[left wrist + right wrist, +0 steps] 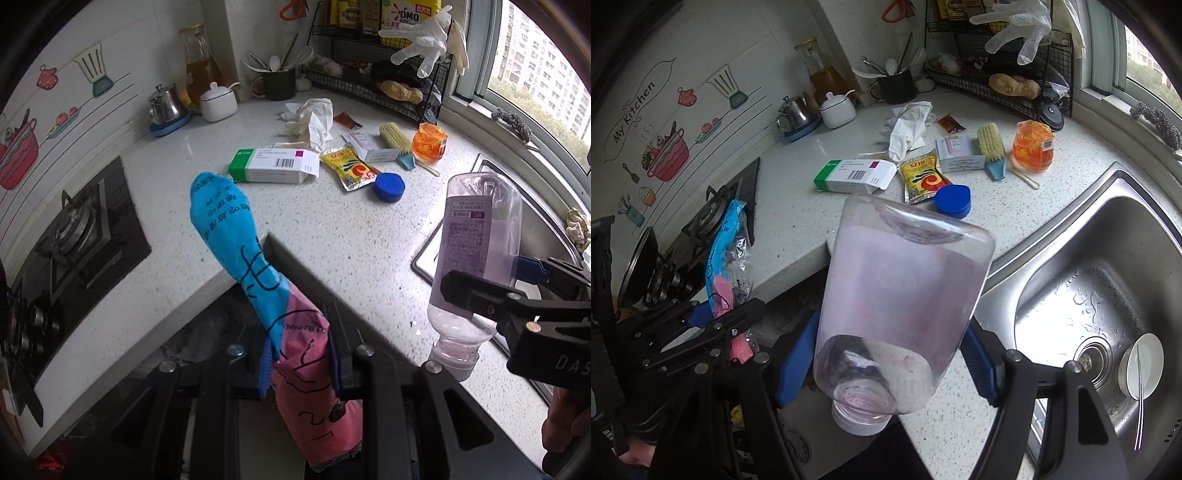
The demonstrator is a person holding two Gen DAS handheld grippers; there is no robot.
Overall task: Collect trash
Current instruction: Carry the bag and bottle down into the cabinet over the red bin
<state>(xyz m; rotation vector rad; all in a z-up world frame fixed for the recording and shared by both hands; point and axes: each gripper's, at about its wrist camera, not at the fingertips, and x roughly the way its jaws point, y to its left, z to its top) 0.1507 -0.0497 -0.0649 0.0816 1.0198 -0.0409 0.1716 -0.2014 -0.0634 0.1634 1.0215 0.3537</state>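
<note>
left wrist view: left gripper [299,360] is clamped on a blue and pink wrapper [236,254] held above the countertop [332,251] edge, while the right gripper [495,284] pinches an upturned plastic bottle [476,258].

right wrist view: bottle body sits tight between the blue pads [796,356], beside the sink [1108,266]. both pieces look picked up; next comes carrying them to a bin, which i cannot see. a medicine box [855,176] and sauce packet [921,178] wait on the counter.

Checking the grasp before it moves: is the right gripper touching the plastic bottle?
Touching: in the right wrist view both blue pads of the right gripper press the plastic bottle.
</note>
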